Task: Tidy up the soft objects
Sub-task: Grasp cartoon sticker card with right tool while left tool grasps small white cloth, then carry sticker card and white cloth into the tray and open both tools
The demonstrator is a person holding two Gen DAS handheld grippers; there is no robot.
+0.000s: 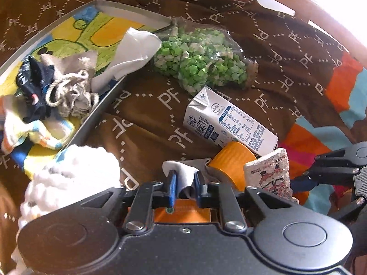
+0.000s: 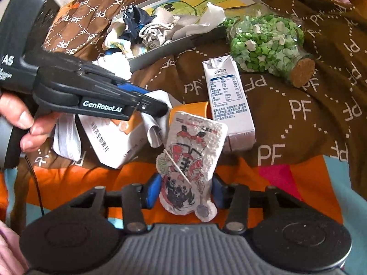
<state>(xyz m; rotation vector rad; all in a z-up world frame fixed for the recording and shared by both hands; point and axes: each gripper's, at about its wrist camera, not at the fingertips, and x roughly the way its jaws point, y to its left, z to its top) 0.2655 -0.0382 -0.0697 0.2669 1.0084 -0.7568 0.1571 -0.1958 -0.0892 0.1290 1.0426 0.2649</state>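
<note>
My left gripper (image 1: 184, 189) is shut on a grey-white cloth (image 1: 183, 171) just above an orange-and-white box (image 1: 181, 213); it also shows in the right wrist view (image 2: 158, 105), with the cloth (image 2: 156, 123) hanging from it. My right gripper (image 2: 184, 193) has its jaws around a white foam card with a cartoon print (image 2: 190, 160), which stands tilted between the pads; whether they press it is unclear. A grey tray (image 1: 98, 112) at the left holds several socks and cloths (image 1: 68, 91). A fluffy white cloth (image 1: 75, 174) lies by the tray's near corner.
A jar of green paper stars (image 1: 201, 61) with a cork (image 2: 302, 71) lies on the brown blanket (image 1: 142, 123). A white milk carton (image 1: 229, 121) and an orange cup (image 1: 231, 160) lie in front of my left gripper. A wooden bed rail (image 1: 321, 6) runs at the back right.
</note>
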